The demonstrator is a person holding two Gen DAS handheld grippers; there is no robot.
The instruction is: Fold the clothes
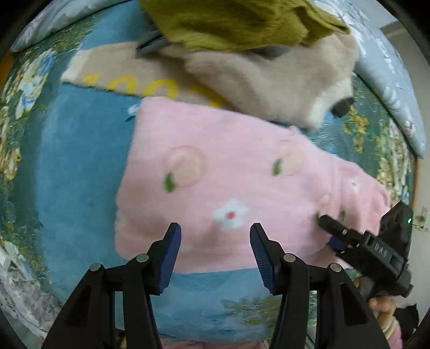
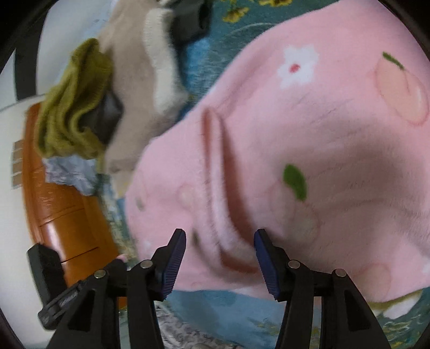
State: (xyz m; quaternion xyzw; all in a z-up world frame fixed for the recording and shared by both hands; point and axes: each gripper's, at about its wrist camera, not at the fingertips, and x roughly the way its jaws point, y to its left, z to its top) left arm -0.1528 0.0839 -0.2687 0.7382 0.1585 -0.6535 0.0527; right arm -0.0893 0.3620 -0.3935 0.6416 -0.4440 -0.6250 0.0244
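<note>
A pink fleece garment [image 1: 215, 171] printed with peaches and white flowers lies folded flat on a blue blanket [image 1: 78, 166]. My left gripper [image 1: 215, 231] is open just above the garment's near edge, with nothing between its fingers. My right gripper [image 1: 328, 232] reaches in from the right, at the garment's right end. In the right wrist view the right gripper [image 2: 219, 236] is open. A raised fold of the pink garment [image 2: 309, 134] runs into the gap between its fingers, which do not pinch it.
A pile of a beige garment [image 1: 268, 80], an olive-green one [image 1: 228, 24] and something grey sits at the back. A floral bedsheet [image 1: 376, 139] and a pale pillow [image 1: 387, 80] lie around it. Orange wooden furniture [image 2: 61, 209] stands at the bed's edge. A hand [image 1: 381, 306] holds the right gripper.
</note>
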